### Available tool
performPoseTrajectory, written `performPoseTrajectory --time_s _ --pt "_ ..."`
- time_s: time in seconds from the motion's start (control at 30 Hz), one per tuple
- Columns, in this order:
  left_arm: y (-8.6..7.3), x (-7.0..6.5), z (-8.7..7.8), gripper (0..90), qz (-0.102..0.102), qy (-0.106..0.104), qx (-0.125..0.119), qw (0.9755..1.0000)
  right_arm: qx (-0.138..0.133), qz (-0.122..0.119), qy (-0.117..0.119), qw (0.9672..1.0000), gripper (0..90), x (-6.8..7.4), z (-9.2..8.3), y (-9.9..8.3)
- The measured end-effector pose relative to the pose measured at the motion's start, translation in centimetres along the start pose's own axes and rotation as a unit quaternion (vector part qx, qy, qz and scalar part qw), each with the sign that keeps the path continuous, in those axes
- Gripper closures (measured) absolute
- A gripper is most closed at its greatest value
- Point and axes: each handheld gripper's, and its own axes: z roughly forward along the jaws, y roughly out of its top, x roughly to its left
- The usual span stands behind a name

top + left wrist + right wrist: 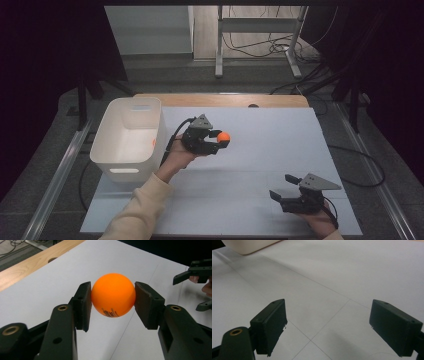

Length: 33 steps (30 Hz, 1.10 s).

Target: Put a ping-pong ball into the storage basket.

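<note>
An orange ball (113, 295) with small black print sits clamped between the two pads of my left gripper (112, 302), held above the white table sheet. From the high view the ball (223, 136) is at the tip of the left gripper (220, 140), just right of the white bin (129, 137). Another orange ball (154, 142) peeks from inside the bin by its right wall. My right gripper (281, 187) rests low at the near right of the table, jaws wide apart. Nothing lies between its pads (270, 325) but bare sheet.
The white table sheet (260, 150) covers a wooden table (220, 100) whose far edge shows. The bin's rounded corner (247, 246) appears far off in the right gripper view. Beyond the table stand metal desk legs (219, 45) and loose cables (270, 47) on the floor.
</note>
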Motion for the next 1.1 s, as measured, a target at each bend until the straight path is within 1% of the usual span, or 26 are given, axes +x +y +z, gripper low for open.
performPoseTrajectory --time_s 0.13,0.43,0.7,0.83,1.1 --pt "0.0 0.2 -0.4 49.9 0.000 0.003 -0.002 1.0000 0.000 0.000 0.000 1.0000 14.9 0.0 0.0 0.0" --pt "0.2 0.8 -1.8 49.9 -0.008 0.012 -0.018 0.9997 0.002 -0.001 -0.001 1.0000 14.9 0.0 0.0 0.0" --pt "0.3 1.1 -2.4 49.9 -0.010 0.020 -0.024 0.9995 0.001 -0.001 -0.001 1.0000 14.9 0.0 0.0 0.0" --pt "0.3 1.5 -3.1 49.9 -0.013 0.025 -0.030 0.9991 0.001 -0.001 -0.001 1.0000 14.9 0.0 0.0 0.0" --pt "0.3 1.9 -4.0 49.9 -0.017 0.029 -0.039 0.9987 0.001 -0.001 -0.003 1.0000 14.9 0.0 0.0 0.0"
